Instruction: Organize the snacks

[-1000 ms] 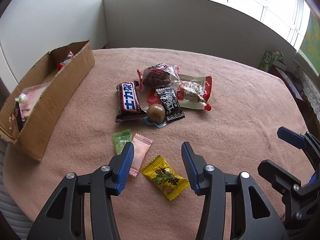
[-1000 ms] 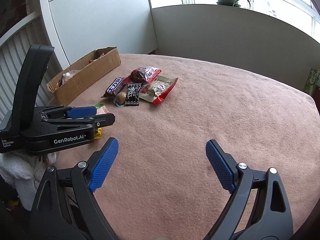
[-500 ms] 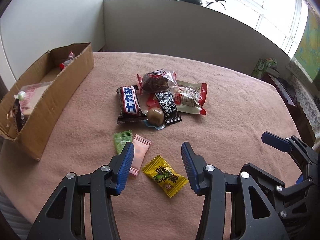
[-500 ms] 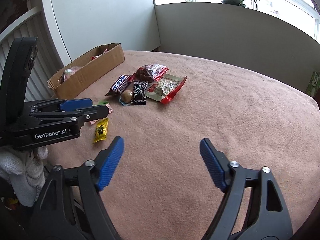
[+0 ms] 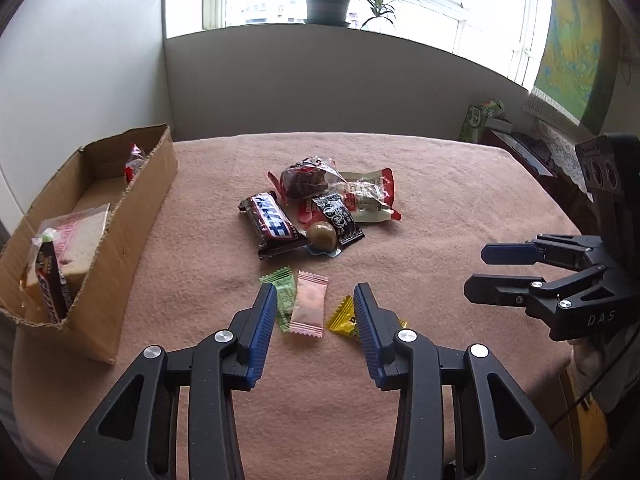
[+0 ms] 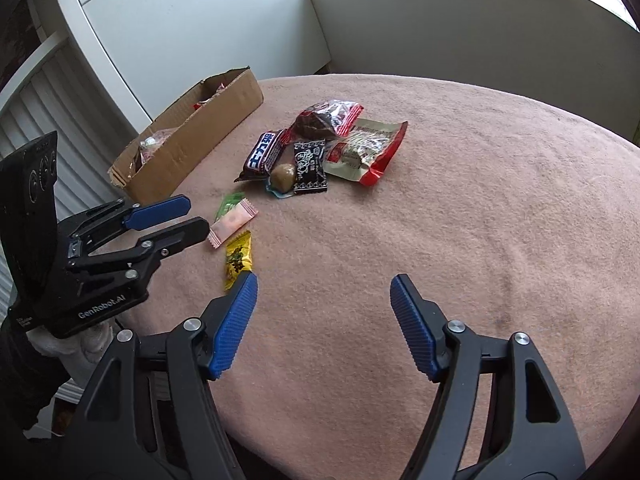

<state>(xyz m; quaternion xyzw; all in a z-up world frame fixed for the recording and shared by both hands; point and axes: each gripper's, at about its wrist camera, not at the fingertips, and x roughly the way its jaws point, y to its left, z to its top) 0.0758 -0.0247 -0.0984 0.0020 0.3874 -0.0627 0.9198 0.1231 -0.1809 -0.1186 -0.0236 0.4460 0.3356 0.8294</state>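
Snack pile (image 5: 320, 208) sits mid-table w/ cardboard box (image 5: 100, 236) to its left, nothing blocking; pink fuzzy cloth (image 6: 460, 200), potted plant (image 5: 328, 4) on sill. Left gripper (image 5: 316, 312) narrowing, empty, over flat pink candy (image 5: 308, 308); right gripper (image 6: 324, 300) closing some, wide, empty

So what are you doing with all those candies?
A person is tidying snacks into the cardboard box, using a claw in each hand. A few snacks are already in the box. The left claw hangs over the pink candy, beside the green candy and yellow candy; its jaws have just been closing but grip nothing yet. The right claw is open and empty over bare blanket. The chocolate bar and other packets wait in a pile.
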